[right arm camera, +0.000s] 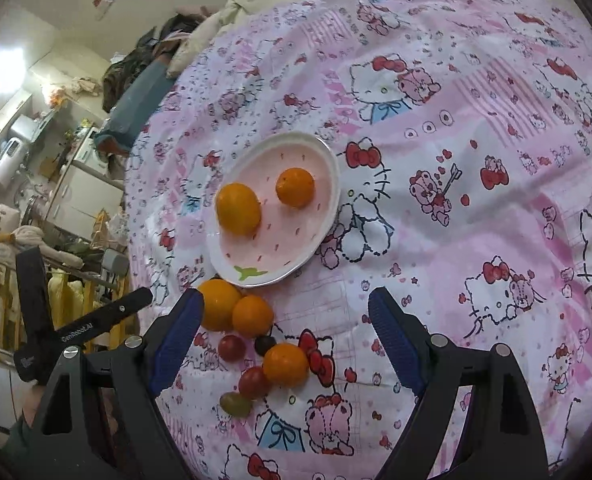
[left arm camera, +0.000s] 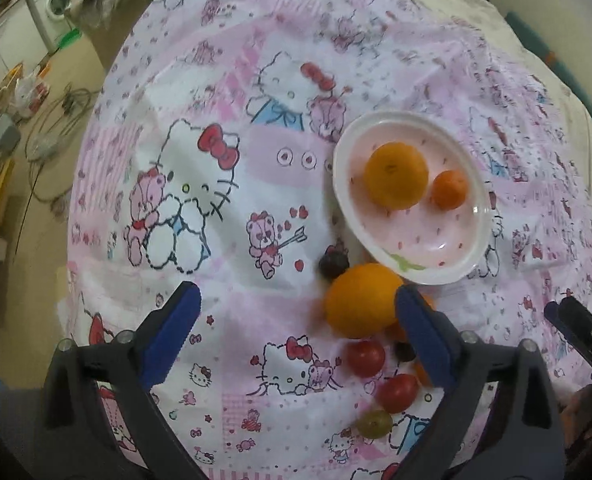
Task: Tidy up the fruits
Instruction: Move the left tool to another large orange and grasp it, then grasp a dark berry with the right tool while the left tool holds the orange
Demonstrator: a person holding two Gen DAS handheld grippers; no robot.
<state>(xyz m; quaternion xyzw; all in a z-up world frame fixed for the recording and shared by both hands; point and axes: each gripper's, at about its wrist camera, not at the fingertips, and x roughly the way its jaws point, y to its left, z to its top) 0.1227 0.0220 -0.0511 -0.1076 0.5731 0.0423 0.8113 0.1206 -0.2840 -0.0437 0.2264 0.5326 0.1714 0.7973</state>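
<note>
Left wrist view: left gripper (left arm camera: 296, 336) has its jaws spread wide, nothing between them, hovering over the pink cartoon-print cloth (left arm camera: 200, 80). Right finger overlaps the near orange (left arm camera: 359, 300) in frame; cannot tell if it touches.

Plate (left arm camera: 375, 236), white rim with pink centre, sits right of centre. Two fruits on it: a big orange (left arm camera: 395, 174) and a small orange (left arm camera: 449, 189), close together, a small gap between them.

Off the plate, just below its near rim: near orange, a dark grape (left arm camera: 331, 264) beside it, two cherry tomatoes (left arm camera: 365, 356) (left arm camera: 395, 392), another dark grape (left arm camera: 404, 351) partly hidden behind the finger, and a green grape (left arm camera: 373, 424) nearest the camera. The right gripper tip pokes in at the right edge of this view.

Right wrist view: right gripper (right arm camera: 284, 336) also has its jaws wide apart and empty, above the loose pile. Same plate (right arm camera: 319, 248) with the same two oranges. Below it three loose oranges (right arm camera: 220, 308) (right arm camera: 252, 316) (right arm camera: 286, 364); the first two touch. Tomatoes (right arm camera: 232, 347) (right arm camera: 254, 380), a dark grape (right arm camera: 264, 344) and the green grape (right arm camera: 236, 403) cluster around the third orange. The left finger partly overlaps the first orange.
</note>
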